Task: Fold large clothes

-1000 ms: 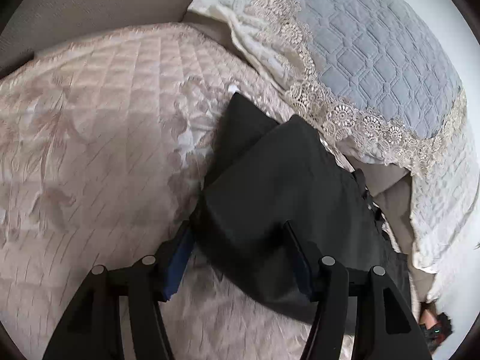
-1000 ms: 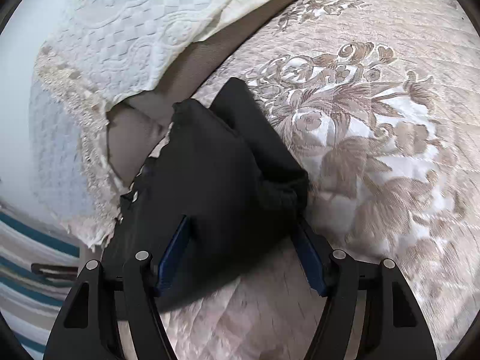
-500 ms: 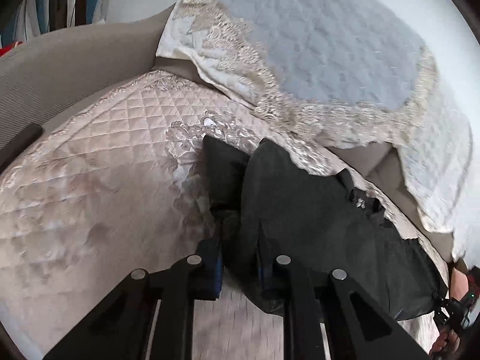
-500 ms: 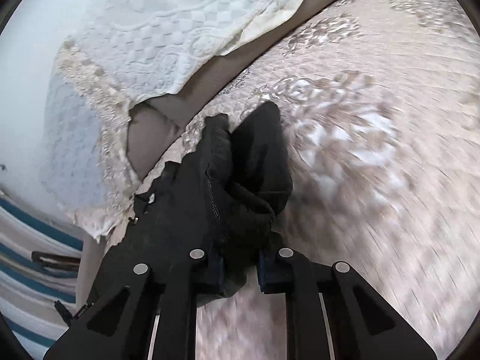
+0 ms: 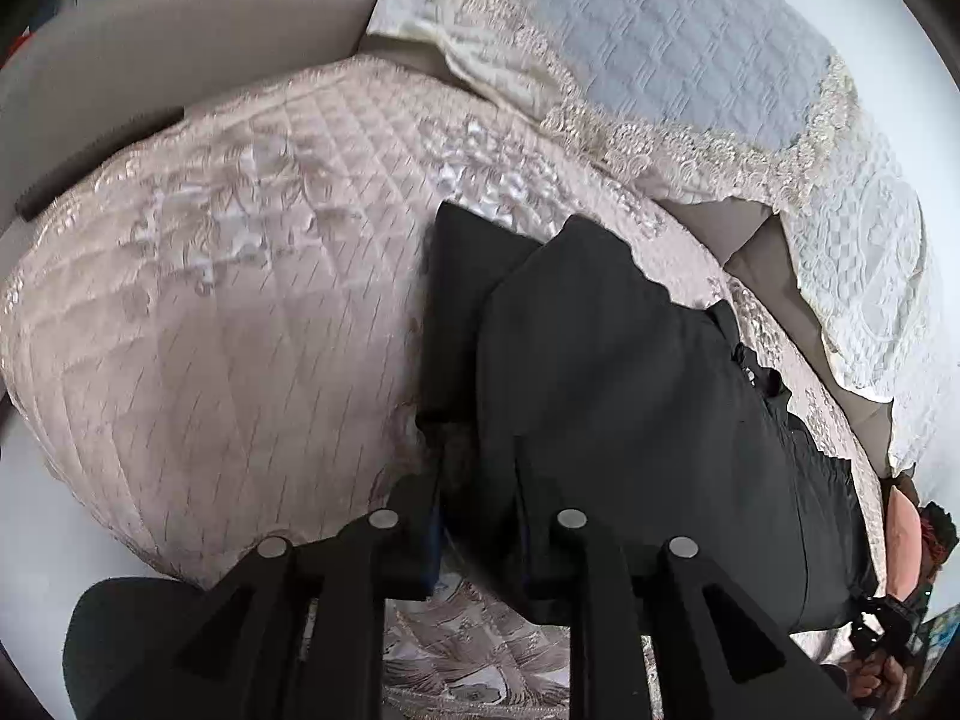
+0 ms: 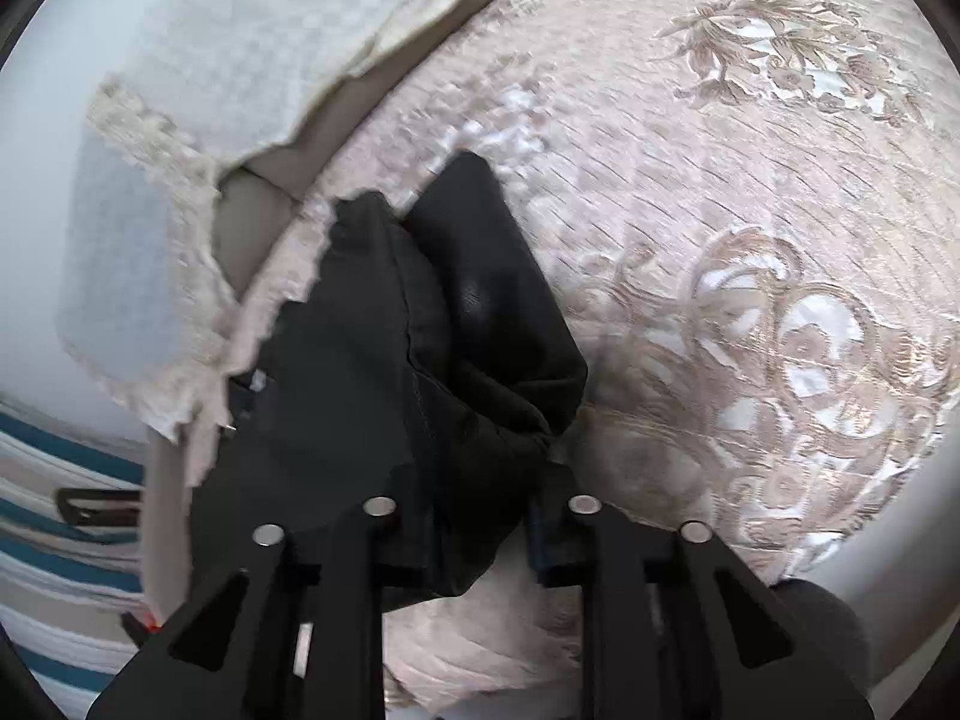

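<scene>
We pinch the black garment (image 5: 630, 396) in both grippers, lifting its near edge to fold. Left gripper (image 5: 480, 516) and right gripper (image 6: 480, 516) jaws are nearly closed on cloth above the bed (image 5: 210, 312).

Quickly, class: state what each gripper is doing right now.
Left gripper: shut on the black garment.
Right gripper: shut on the black garment.

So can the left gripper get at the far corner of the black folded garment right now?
Probably not directly: the left gripper is shut on the black folded garment at its near edge, and would have to let go first.
</scene>
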Demonstrator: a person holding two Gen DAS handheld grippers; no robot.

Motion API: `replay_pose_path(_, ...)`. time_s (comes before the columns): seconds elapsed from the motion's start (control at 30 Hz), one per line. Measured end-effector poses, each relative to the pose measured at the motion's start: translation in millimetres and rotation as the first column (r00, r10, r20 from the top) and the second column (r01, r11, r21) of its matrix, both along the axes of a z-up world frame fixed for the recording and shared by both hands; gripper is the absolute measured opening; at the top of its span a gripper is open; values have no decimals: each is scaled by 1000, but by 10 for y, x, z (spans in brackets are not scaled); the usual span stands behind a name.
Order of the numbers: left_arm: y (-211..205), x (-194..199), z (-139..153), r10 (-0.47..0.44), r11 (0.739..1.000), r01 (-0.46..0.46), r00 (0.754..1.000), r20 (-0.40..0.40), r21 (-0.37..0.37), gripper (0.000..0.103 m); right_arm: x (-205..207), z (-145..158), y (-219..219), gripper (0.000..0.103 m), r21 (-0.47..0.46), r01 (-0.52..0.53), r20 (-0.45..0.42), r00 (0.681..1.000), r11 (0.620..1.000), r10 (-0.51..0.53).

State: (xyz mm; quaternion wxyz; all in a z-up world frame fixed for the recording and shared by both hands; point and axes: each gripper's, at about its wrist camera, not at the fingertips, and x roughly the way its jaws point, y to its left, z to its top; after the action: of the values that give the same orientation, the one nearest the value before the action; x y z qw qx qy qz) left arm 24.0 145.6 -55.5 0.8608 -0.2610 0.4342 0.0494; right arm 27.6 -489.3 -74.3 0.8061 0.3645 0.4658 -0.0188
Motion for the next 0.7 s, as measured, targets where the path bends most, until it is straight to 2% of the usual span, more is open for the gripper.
replay_pose_path(0.07, 20, -24, 87, -7, 1000, 8, 1000, 5, -7, 24, -20, 158, 52, 32, -80, -27, 20, 999, 996, 29)
replay_pose_path(0.13, 32, -90, 220, -10, 1000, 10, 1000, 17, 22, 25, -58, 353, 82, 50, -176, -38, 54, 997, 984, 48)
replay_pose_path(0.17, 42, -130, 292, -12, 999, 11, 999, 29, 39, 27, -73, 428, 87, 53, -208, -40, 70, 996, 977, 56)
replay_pose_path(0.27, 52, -165, 539, -29, 997, 22, 995, 91, 73, 42, -13, 643, 129, 56, -288, -60, 121, 988, 956, 98)
replay_pose_path(0.3, 27, -123, 608, -44, 996, 35, 993, 113, 82, 50, 52, 681, 157, 60, -308, -77, 128, 984, 948, 121)
replay_pose_path(0.33, -5, -45, 662, -60, 995, 49, 990, 130, 92, 56, 199, 706, 218, 61, -330, -111, 131, 978, 937, 162)
replay_pose_path(0.4, -95, 192, 702, -106, 989, 91, 985, 139, 113, 61, 498, 670, 321, 61, -347, -178, 114, 967, 921, 230)
replay_pose_path(0.53, -249, 871, 510, -173, 979, 164, 983, 67, 122, 61, 1006, 485, 453, 61, -350, -262, 52, 953, 899, 298)
replay_pose_path(0.63, -292, 1346, 254, -187, 977, 189, 982, -29, 100, 61, 1394, 287, 492, 61, -352, -318, -23, 943, 880, 331)
replay_pose_path(0.7, -313, 1577, 81, -186, 974, 195, 979, -88, 113, 61, 1528, 183, 500, 61, -338, -350, -54, 934, 874, 353)
